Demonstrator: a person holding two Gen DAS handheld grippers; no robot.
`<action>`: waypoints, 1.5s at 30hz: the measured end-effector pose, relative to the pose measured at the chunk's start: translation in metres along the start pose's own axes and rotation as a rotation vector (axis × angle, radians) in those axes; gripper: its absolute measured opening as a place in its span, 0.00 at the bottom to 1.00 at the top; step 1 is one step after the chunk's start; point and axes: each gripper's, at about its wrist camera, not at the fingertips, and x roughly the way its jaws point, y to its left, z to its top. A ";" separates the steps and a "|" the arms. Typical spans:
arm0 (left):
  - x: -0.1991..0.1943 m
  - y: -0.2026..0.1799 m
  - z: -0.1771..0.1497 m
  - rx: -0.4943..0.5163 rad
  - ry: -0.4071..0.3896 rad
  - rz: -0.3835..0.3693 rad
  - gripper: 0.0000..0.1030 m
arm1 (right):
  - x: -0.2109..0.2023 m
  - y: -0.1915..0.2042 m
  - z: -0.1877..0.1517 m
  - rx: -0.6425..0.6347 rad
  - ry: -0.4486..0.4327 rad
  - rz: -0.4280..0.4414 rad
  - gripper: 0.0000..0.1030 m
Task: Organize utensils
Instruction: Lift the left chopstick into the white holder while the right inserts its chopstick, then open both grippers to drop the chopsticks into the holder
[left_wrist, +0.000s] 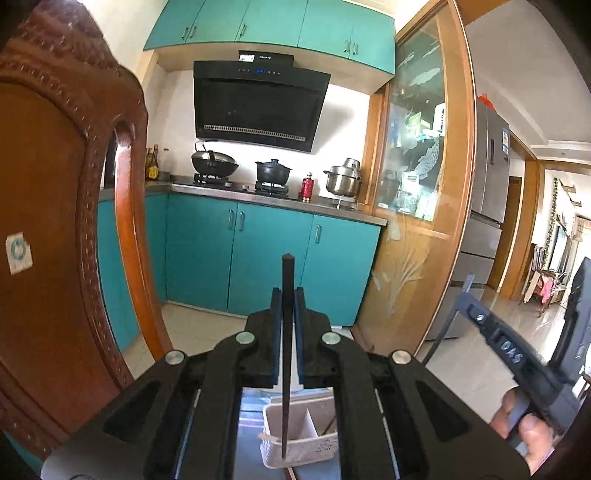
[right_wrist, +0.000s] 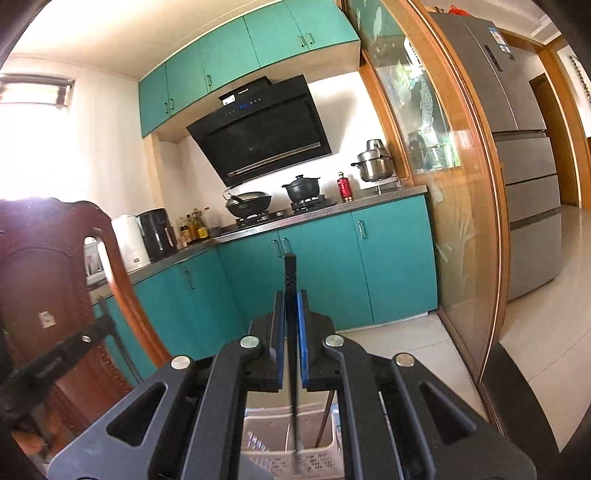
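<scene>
The left gripper (left_wrist: 287, 317) pinches one dark chopstick (left_wrist: 286, 354), standing vertical at lower centre, its tip down in a white divided basket (left_wrist: 295, 448). The right gripper (right_wrist: 291, 325) is clamped on one black textured utensil (right_wrist: 292, 354), also vertical, its lower end in the same perforated basket (right_wrist: 258, 435), where one more stick leans. Behind: teal cabinets (right_wrist: 321, 269), two pots on a stove (left_wrist: 240, 182), and a carved wooden chair (left_wrist: 55, 221) at left.
</scene>
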 end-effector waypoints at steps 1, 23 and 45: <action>0.001 0.000 0.001 -0.002 -0.001 0.003 0.07 | 0.006 -0.002 -0.001 0.002 -0.004 -0.004 0.07; 0.057 -0.016 -0.097 0.078 0.109 0.081 0.07 | 0.040 -0.046 -0.091 0.011 0.117 -0.041 0.08; 0.031 0.050 -0.223 -0.037 0.301 0.069 0.26 | 0.003 -0.093 -0.190 0.085 0.315 -0.118 0.43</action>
